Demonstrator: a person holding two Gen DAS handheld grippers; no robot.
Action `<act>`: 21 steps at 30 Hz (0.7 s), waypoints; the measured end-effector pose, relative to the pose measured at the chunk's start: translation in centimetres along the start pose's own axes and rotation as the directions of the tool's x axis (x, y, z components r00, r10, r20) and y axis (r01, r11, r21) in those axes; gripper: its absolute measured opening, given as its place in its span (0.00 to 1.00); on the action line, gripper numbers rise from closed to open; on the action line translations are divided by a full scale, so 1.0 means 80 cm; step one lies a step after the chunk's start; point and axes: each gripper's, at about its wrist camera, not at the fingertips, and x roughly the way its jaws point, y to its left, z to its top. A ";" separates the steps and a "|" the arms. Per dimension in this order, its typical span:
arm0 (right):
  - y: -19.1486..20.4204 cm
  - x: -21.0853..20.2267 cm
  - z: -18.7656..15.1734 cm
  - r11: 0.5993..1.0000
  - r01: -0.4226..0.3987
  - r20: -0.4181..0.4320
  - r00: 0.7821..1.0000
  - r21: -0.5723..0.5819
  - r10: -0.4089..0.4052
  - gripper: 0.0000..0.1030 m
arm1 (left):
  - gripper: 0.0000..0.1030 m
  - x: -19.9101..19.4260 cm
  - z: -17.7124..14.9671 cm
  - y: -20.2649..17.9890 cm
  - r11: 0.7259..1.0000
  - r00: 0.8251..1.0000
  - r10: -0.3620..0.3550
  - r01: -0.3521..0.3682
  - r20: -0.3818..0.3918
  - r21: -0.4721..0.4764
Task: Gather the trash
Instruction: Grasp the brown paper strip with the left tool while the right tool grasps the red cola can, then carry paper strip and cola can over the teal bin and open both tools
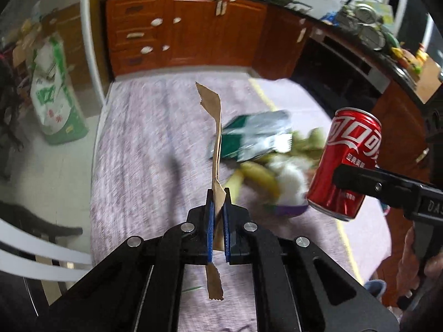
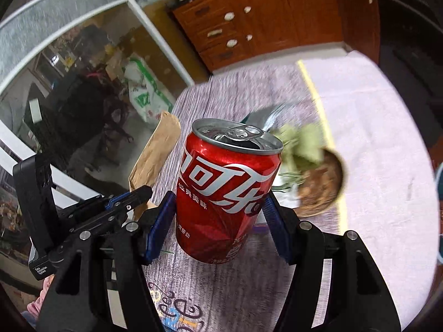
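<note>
Presently catalogued: one left gripper (image 1: 218,196), blue pads closed flat upon a strip of brown paper (image 1: 216,127), which is held edge-on and upright above the table (image 1: 144,144); a torn end hangs below the jaws. One right gripper (image 2: 218,207), jaws clamped on either side of a red cola can (image 2: 225,191), opened, tilted slightly and raised clear of the purple-grey cloth. Both items are carried side by side, the paper just left of the can. Beyond them a blurred heap is recorded on the table: a silver-green foil wrapper (image 1: 257,135), green vegetable scraps (image 2: 301,144) and a bowl (image 2: 324,188) of brown matter.
</note>
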 end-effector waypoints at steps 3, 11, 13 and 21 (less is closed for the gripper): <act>-0.021 -0.037 0.002 1.000 0.020 0.055 0.998 0.019 -0.021 0.59 | 0.06 -0.010 0.013 -0.036 0.998 0.999 -0.029 0.028 0.022 0.050; -0.117 -0.128 -0.007 0.985 0.113 0.164 0.977 0.129 -0.134 0.59 | 0.06 -0.010 0.039 -0.156 0.967 0.988 -0.151 0.143 0.020 0.209; -0.149 -0.149 -0.014 0.976 0.137 0.179 0.969 0.170 -0.168 0.59 | 0.06 -0.004 0.041 -0.192 0.951 0.984 -0.176 0.169 0.002 0.258; -0.275 -0.218 -0.053 0.913 0.230 0.209 0.927 0.338 -0.311 0.59 | 0.06 0.049 0.036 -0.332 0.881 0.960 -0.256 0.279 -0.110 0.383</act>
